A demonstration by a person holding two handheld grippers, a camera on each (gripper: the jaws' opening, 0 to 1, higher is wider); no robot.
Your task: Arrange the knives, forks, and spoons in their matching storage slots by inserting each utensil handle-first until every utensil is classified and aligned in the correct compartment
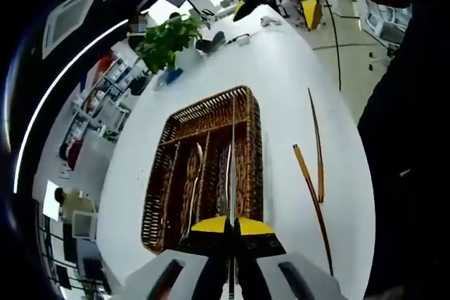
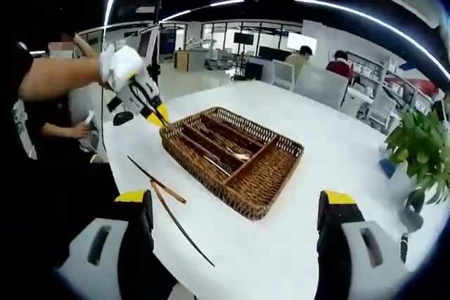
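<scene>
Your left gripper (image 1: 232,244) pinches a knife (image 1: 233,166) over the basket (image 1: 247,103), right gripper (image 2: 232,216) wide and empty; tilt it and the knife lands in the wrong slot.

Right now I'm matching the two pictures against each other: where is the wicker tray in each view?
Left gripper view: the wicker tray lies at centre, just beyond the left gripper, which is shut on a thin utensil over it.
Right gripper view: the tray sits at centre on the white table, beyond the open right gripper.
Shared landmark: the green plant.
</scene>
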